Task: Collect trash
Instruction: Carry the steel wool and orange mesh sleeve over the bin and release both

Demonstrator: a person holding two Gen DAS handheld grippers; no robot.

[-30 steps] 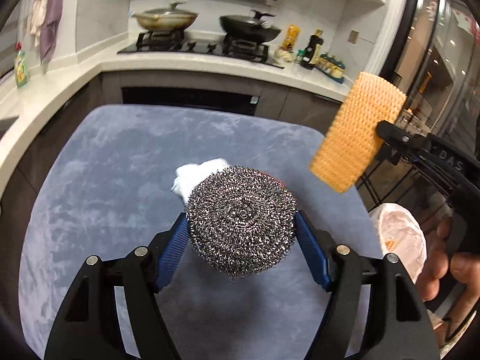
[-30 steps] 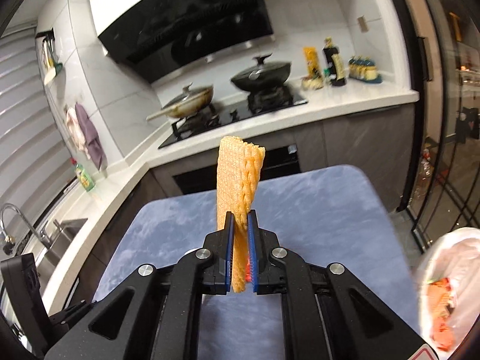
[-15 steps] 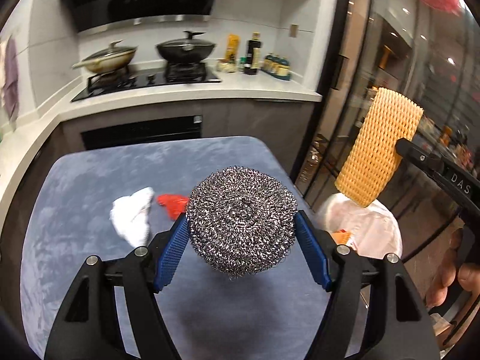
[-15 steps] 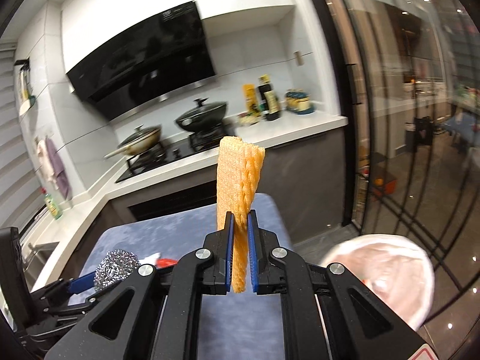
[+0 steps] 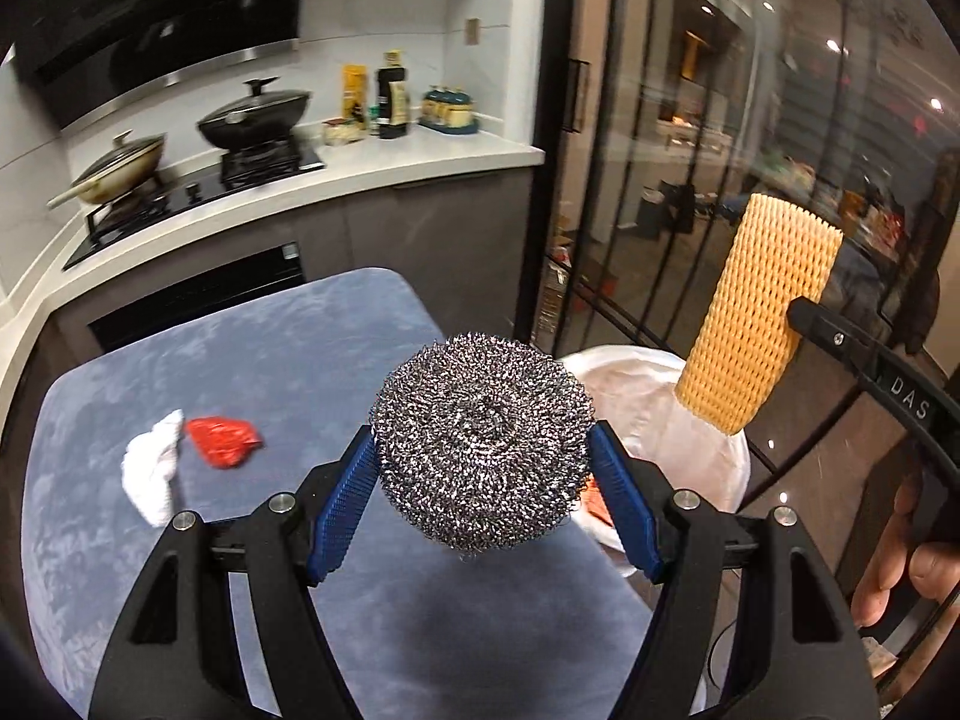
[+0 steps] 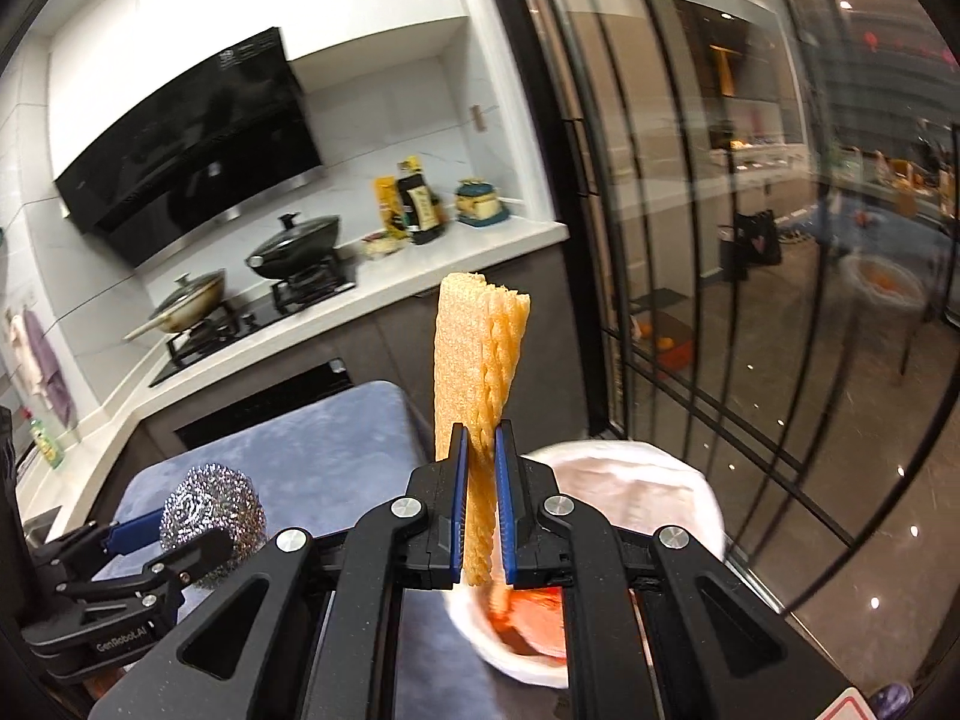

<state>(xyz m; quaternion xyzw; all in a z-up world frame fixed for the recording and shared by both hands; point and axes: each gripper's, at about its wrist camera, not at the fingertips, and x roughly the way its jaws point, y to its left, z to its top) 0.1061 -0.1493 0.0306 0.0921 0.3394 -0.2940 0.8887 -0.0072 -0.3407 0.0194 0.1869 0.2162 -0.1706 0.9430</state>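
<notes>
both claws swung toward trash bin (image 5: 708, 468); left claw (image 5: 483, 495) clamps steel scrubber (image 5: 480, 438), right claw (image 6: 478, 519) foam net (image 6: 477, 372).

the steel wool ball (image 5: 483, 441) is glinting silver-grey in tight curls, between the blue ribbed pads of the black left hand-held gripper (image 5: 485, 483). the foam net sleeve (image 6: 477, 387) is showing orange-yellow with a honeycomb mesh. the surface (image 5: 270, 360) is lying mottled blue-grey, carrying a red wrapper (image 5: 223, 439) and a white tissue (image 5: 153, 471). the bin bag (image 6: 630, 480) is looking pale pinkish-white.

Cloth (image 5: 150, 471) left of wrapper (image 5: 223, 440) on table (image 5: 300, 360)
</notes>
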